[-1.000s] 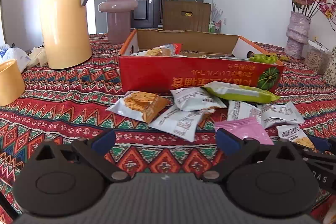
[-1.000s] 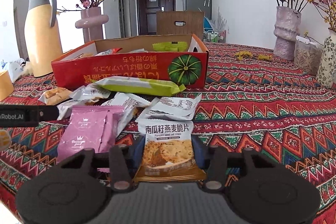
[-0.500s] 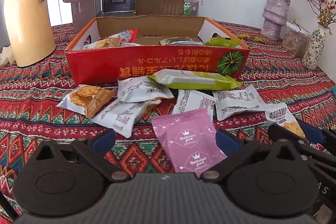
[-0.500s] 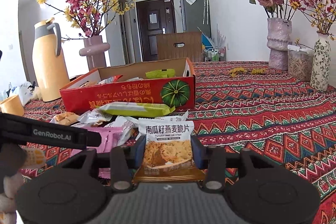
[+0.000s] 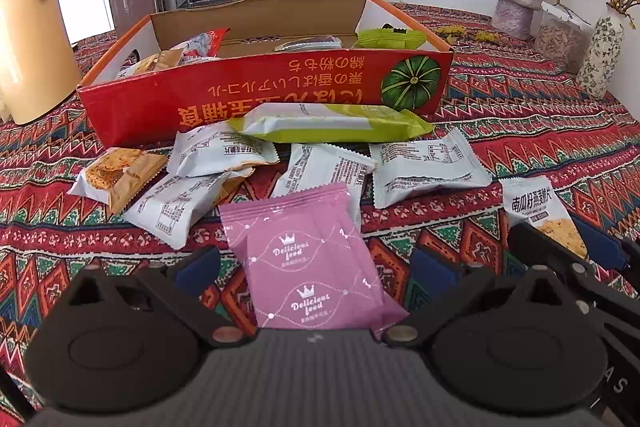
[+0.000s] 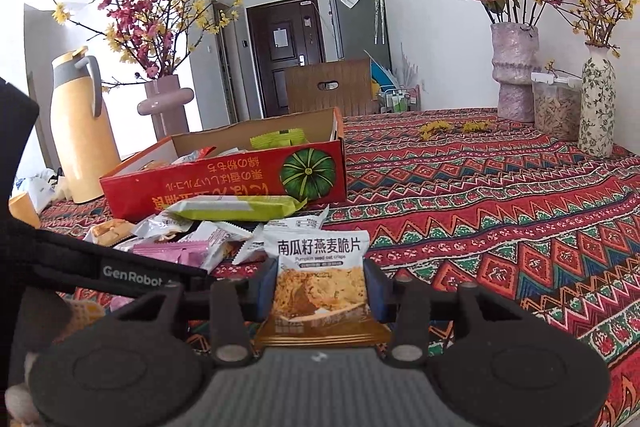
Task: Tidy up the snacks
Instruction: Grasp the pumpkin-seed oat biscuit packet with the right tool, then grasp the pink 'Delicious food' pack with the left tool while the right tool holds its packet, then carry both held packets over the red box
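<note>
Pink square foil snack packet (image 5: 310,263) printed "Delicious food" lies flat on the patterned red woven cloth of the desk (image 5: 540,131), straight ahead of the left hand-held gripper (image 5: 316,269) and between its two blue-padded fingers (image 5: 198,265). Those jaws stand wide, with cloth showing on either side of the packet, so nothing is gripped yet. The packet is nearly square, its long edges running away from the gripper toward the far side and canted a little to the right, so the pads would meet its two side edges once they close. In my judgement the left side is the nearer one for this pick.

The right hand-held gripper (image 6: 320,287) is clamped on a white and orange pumpkin-seed oat crisp packet (image 6: 322,275), held upright by its sides, its label facing the camera. In the left view it sits at the near right edge.

The red cardboard box with a green pumpkin print (image 5: 256,95) stands open-topped at the far side of the loose pile, with several packets already inside. A long green and white wrapper (image 5: 332,123) lies crosswise against its near wall, and white packets (image 5: 424,167) are scattered between the box and the pink one.
</note>
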`<move>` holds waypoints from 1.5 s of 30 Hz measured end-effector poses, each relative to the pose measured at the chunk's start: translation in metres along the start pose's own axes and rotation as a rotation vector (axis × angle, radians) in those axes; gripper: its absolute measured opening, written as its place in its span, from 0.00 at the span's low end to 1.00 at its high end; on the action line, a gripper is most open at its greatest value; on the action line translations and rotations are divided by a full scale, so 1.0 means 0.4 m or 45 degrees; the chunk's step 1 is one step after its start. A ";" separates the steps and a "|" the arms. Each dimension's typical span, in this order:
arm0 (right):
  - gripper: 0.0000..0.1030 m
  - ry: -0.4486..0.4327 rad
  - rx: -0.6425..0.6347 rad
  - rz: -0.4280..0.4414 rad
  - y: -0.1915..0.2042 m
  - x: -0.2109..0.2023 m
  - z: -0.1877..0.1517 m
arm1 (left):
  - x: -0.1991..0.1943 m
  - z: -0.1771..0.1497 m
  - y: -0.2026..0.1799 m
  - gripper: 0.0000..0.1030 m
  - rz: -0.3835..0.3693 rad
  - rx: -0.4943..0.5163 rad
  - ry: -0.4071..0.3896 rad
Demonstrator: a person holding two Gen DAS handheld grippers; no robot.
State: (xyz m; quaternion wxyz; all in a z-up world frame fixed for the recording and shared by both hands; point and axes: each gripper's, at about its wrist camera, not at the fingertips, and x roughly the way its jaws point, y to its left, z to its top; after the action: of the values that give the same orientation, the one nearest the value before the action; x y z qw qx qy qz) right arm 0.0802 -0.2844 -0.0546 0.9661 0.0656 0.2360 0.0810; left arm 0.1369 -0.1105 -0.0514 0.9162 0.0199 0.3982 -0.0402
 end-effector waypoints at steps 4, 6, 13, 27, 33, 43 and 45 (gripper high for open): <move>0.43 0.000 0.000 -0.002 0.000 0.000 0.000 | 0.015 -0.002 -0.003 0.96 0.034 -0.006 0.037; 0.43 0.001 0.002 -0.005 -0.003 -0.002 -0.002 | 0.017 -0.005 0.000 0.95 0.033 -0.013 0.043; 0.43 0.010 -0.007 -0.004 0.002 -0.004 -0.007 | 0.003 -0.007 0.007 0.75 0.021 -0.011 0.023; 0.43 0.012 -0.031 0.000 0.029 -0.009 -0.007 | -0.023 -0.017 0.030 0.61 -0.021 -0.023 -0.019; 0.43 0.007 -0.038 0.003 0.038 -0.007 -0.003 | -0.044 -0.015 0.048 0.61 -0.033 -0.035 -0.053; 0.43 -0.005 -0.058 0.014 0.054 0.006 0.012 | -0.072 -0.009 0.081 0.61 -0.061 -0.052 -0.103; 0.43 -0.008 -0.063 0.014 0.057 0.010 0.017 | -0.077 -0.007 0.090 0.61 -0.061 -0.060 -0.110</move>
State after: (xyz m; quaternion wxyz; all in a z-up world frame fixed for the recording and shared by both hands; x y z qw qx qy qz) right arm 0.0839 -0.2619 -0.0466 0.9677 0.0433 0.2305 0.0921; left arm 0.1171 -0.0727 -0.0306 0.9316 -0.0130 0.3594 -0.0537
